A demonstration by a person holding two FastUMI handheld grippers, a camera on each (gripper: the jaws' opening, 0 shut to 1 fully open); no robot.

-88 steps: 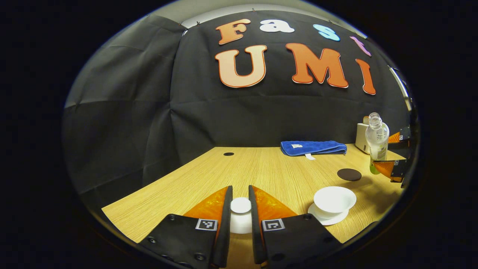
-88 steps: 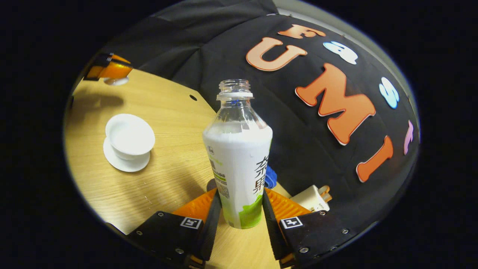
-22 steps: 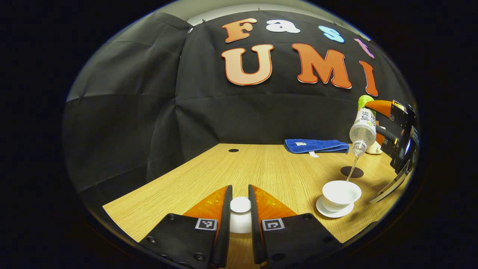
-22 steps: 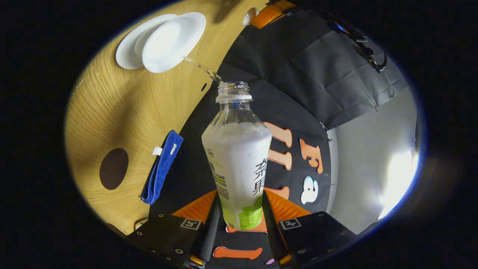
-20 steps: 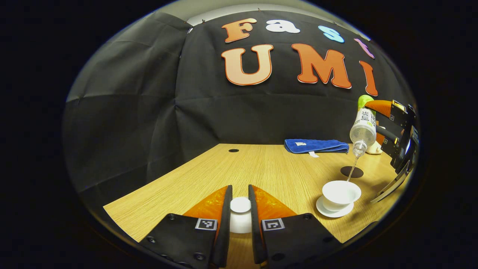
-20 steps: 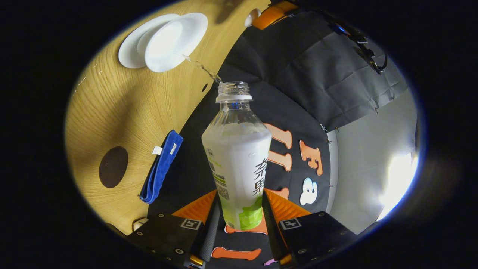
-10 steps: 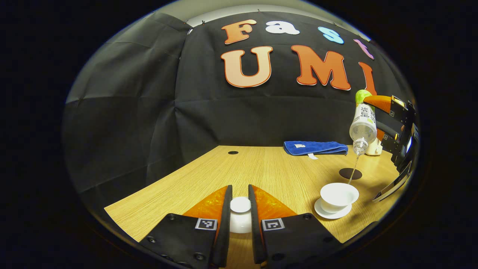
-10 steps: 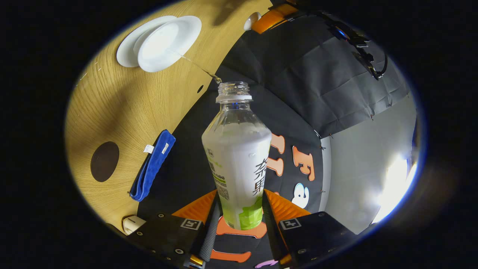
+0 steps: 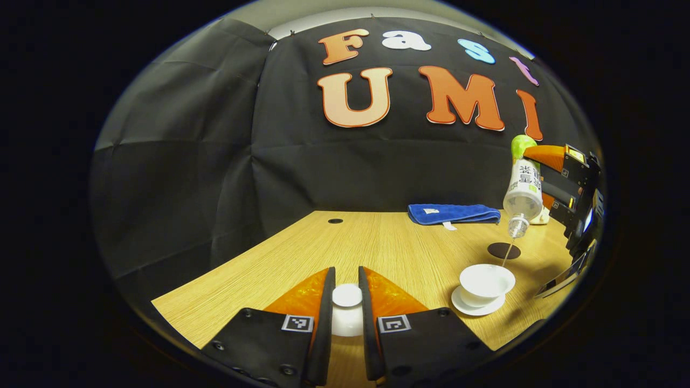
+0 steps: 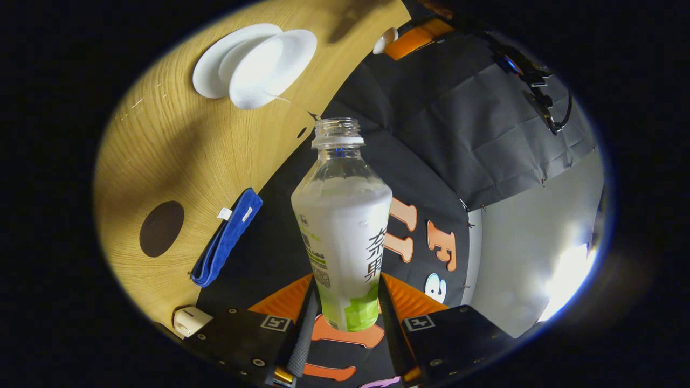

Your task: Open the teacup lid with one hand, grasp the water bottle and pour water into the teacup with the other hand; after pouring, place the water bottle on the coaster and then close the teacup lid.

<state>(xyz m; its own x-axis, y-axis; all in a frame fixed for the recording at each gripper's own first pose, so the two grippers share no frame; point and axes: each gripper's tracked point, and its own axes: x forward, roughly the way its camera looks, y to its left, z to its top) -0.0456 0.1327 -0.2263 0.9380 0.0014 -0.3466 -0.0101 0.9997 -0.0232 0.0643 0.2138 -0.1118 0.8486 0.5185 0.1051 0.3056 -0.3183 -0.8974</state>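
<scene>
While inverted, bottle perhaps dripping.

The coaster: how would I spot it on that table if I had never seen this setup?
Look at the wooden table and find the folded blue towel along its far edge. Nearer than the towel, on the way to the white teacup on its saucer, lies the coaster. It is the flat, dark brown round disc, bare on top, unlike the raised white crockery beside it.
</scene>
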